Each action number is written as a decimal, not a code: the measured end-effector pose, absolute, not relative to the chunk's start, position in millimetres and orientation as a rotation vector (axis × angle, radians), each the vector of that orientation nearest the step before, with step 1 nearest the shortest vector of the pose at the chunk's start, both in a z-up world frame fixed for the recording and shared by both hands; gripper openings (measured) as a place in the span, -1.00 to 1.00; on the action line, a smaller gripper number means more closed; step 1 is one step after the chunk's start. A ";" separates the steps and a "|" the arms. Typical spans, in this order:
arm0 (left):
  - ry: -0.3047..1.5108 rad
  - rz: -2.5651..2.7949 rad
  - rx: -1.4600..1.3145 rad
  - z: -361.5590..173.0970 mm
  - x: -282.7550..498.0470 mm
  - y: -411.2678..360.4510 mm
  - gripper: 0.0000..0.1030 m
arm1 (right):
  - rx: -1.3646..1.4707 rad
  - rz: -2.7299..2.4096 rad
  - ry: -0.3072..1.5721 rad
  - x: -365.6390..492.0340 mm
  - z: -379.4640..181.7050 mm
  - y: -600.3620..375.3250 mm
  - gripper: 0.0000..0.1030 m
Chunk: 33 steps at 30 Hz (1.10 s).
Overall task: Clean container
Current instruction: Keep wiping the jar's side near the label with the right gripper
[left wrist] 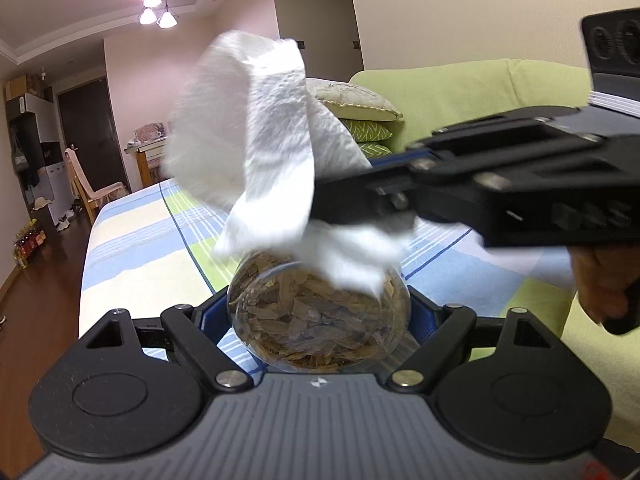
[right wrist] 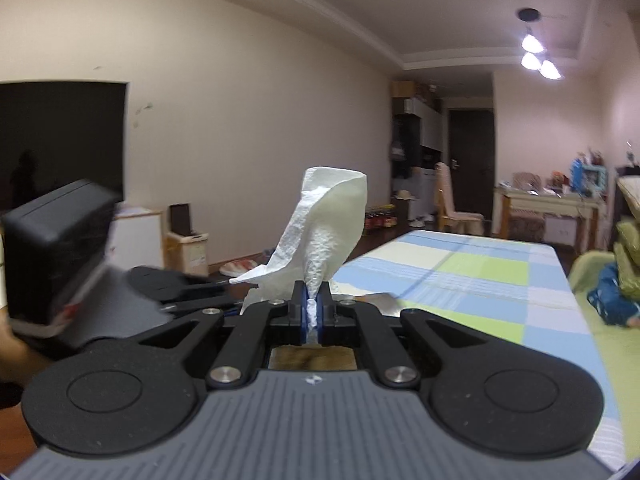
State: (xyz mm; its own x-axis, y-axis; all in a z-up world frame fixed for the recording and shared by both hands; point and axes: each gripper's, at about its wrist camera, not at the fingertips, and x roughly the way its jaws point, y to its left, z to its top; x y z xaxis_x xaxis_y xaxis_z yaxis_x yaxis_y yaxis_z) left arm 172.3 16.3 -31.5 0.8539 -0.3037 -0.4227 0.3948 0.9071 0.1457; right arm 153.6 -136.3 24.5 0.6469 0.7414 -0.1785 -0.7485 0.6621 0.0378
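Observation:
My left gripper point(left wrist: 319, 312) is shut on a clear round container point(left wrist: 318, 316) full of brown dried pieces, held above the table. My right gripper point(right wrist: 313, 300) is shut on a crumpled white paper towel point(right wrist: 324, 228). In the left wrist view the right gripper point(left wrist: 332, 204) reaches in from the right, and the towel point(left wrist: 260, 128) hangs over and touches the container's far top edge. The left gripper's body point(right wrist: 80, 264) shows at the left of the right wrist view. The container's lid is hidden.
A table with a checked blue, green and cream cloth point(left wrist: 140, 248) lies below both grippers. A green sofa with cushions point(left wrist: 460, 96) stands to the right. Wooden chairs, a side table point(right wrist: 548, 208) and a dark door are at the far end.

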 end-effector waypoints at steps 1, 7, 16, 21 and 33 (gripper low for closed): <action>0.404 -0.371 0.231 -31.5 171.4 15.8 0.65 | -0.024 0.827 0.190 157.5 24.1 -139.8 -0.96; 0.403 -0.366 0.227 -33.0 171.8 -3.2 0.65 | 0.024 0.831 0.207 152.6 20.7 -148.2 -0.95; 0.402 -0.363 0.224 -33.2 154.8 -16.2 0.65 | -0.024 0.883 0.200 136.4 20.8 -145.0 -0.96; 0.402 -0.360 0.229 -33.4 151.2 -19.2 0.65 | 0.006 0.817 0.210 151.5 22.2 -150.0 -0.96; 0.397 -0.358 0.235 -31.0 156.3 -13.7 0.65 | 0.031 0.811 0.220 150.8 21.1 -145.3 -0.95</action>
State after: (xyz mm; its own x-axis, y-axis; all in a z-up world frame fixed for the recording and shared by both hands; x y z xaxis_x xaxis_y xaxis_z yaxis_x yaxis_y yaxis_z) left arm 156.3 -13.7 -31.0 0.8608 -0.2929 -0.4162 0.3838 0.9106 0.1530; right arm 150.8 -145.3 21.1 0.6673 0.7219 -0.1831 -0.7154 0.6897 0.1119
